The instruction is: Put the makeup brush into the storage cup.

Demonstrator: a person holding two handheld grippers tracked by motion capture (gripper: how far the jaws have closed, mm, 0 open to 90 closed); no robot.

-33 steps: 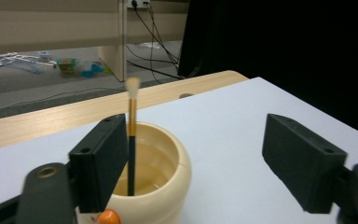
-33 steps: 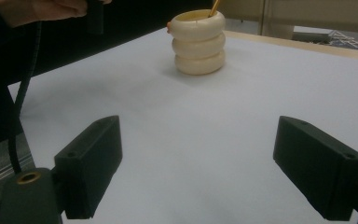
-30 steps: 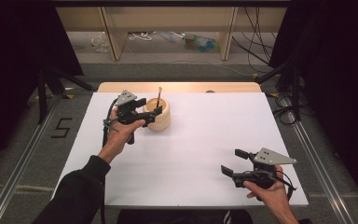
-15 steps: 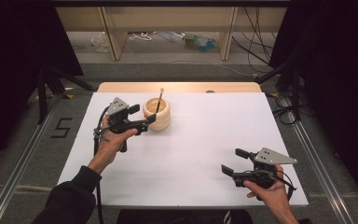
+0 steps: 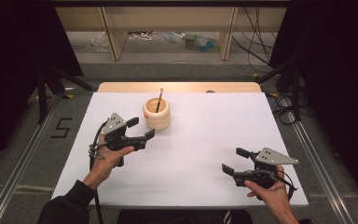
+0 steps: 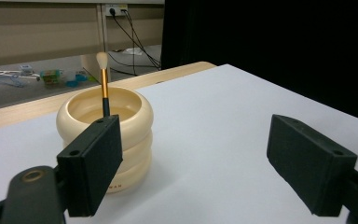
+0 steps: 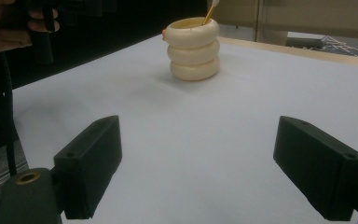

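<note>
A cream cup (image 5: 157, 114) made of three stacked rings stands at the far middle of the white table (image 5: 196, 140). A thin brush (image 5: 159, 99) with a gold and black handle stands in it, pale tip up. My left gripper (image 5: 141, 128) hovers open just near-left of the cup, nothing between its jaws. In the left gripper view the cup (image 6: 135, 135) and brush (image 6: 104, 81) sit close ahead, behind the left jaw of that gripper (image 6: 196, 172). My right gripper (image 5: 234, 160) is open at the near right. In its own view the right gripper (image 7: 198, 168) faces the distant cup (image 7: 194, 49).
A wooden strip (image 5: 177, 87) edges the table's far side. Beyond it are shelf legs (image 5: 114, 37), loose cables and small items on the floor. Black curtains hang at both sides, and floor rails (image 5: 317, 163) run along the table. The other hand (image 7: 9, 23) shows at top left.
My left gripper has drawn back from the cup toward the near left, jaws open. The brush stays standing in the cup. The right gripper has not moved.
</note>
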